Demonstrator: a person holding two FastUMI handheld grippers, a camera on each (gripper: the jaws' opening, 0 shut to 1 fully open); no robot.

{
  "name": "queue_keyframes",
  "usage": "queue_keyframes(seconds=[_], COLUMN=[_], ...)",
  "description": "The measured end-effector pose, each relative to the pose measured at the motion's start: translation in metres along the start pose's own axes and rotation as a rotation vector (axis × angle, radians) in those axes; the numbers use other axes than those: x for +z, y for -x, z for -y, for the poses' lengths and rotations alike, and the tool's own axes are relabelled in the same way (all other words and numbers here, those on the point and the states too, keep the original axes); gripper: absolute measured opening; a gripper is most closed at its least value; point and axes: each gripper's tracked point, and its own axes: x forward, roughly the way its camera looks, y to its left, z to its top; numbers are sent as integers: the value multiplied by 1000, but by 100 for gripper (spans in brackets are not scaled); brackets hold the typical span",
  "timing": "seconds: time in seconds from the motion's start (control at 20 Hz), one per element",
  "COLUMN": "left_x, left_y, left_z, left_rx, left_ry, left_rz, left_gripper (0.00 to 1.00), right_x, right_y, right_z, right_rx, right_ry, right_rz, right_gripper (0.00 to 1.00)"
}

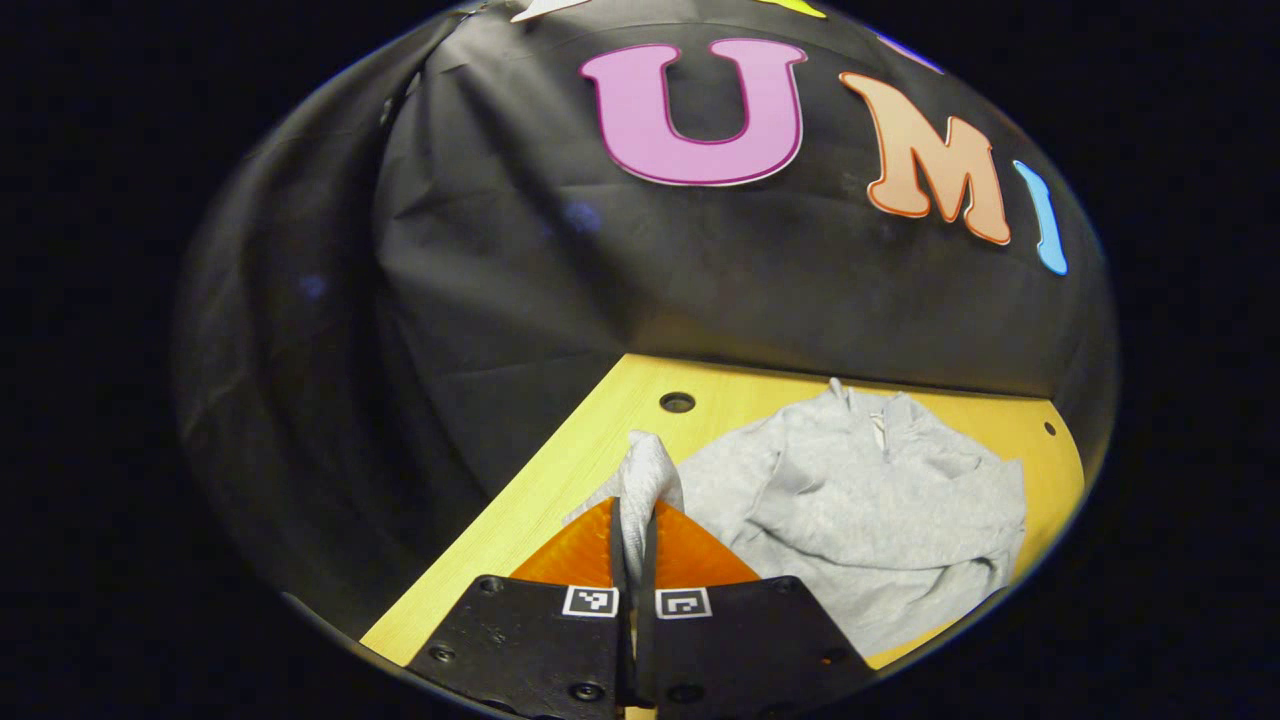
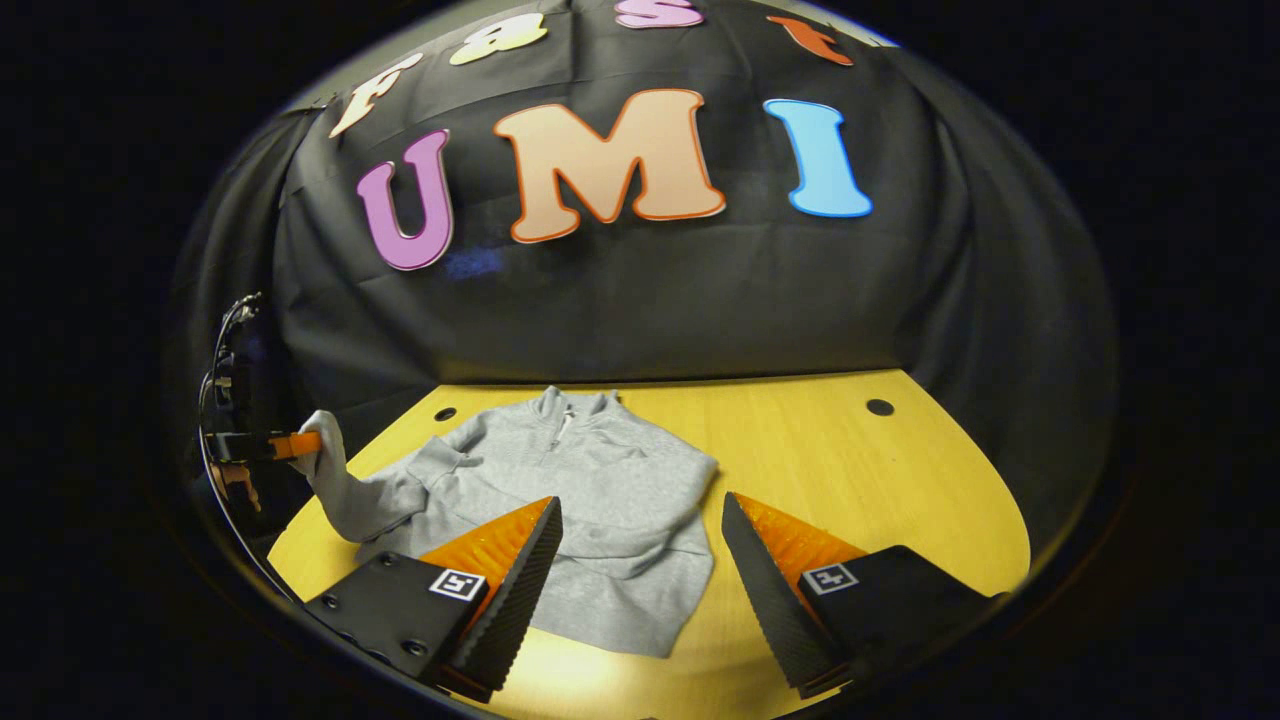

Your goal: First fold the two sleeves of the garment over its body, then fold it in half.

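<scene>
A grey sweatshirt (image 1: 860, 510) with a short zip collar lies on the yellow table (image 1: 560, 480). In the left gripper view my left gripper (image 1: 633, 520) is shut on the cuff of one sleeve (image 1: 648, 470), which stands up between the orange fingers. The right gripper view shows that same sleeve (image 2: 345, 490) lifted off the table at the far left, held by the left gripper (image 2: 300, 443). The other sleeve lies folded across the sweatshirt's body (image 2: 590, 490). My right gripper (image 2: 640, 530) is open above the garment's lower hem, nothing between its fingers.
The table has small round holes (image 2: 880, 407) near its back edge (image 1: 677, 402). Bare tabletop (image 2: 880, 470) stretches to the right of the sweatshirt in the right gripper view. The black booth wall rises just behind the table.
</scene>
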Motion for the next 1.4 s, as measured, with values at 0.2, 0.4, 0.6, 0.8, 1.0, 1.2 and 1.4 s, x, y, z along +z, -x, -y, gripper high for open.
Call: queue_keyframes(seconds=[0.2,0.4,0.6,0.8,1.0,1.2,1.4], left_x=[25,40,47,48,37,16,-14], left_y=[-10,-14,-13,-12,-11,-13,-22], left_z=[45,110,180,245,306,355,391], left_rx=[-66,-161,-259,-342,-412,-470,-487], left_ry=[-33,-74,-115,-148,-195,-214,-243], left_rz=[33,61,74,77,64,20,-35], left_gripper=[0,0,0,0,0,0,0], right_x=[-6,-12,-20,-30,-45,-59,-65], right_y=[15,32,47,71,89,101,107], right_z=[39,69,90,118,141,160,166], right_rx=[-63,-110,-142,-174,-208,-233,-233], right_ry=[-52,-73,-77,-80,-88,-101,-84], right_rz=[-3,-1,-7,-15,-24,-42,-49], right_gripper=[96,96,96,96,96,96,99])
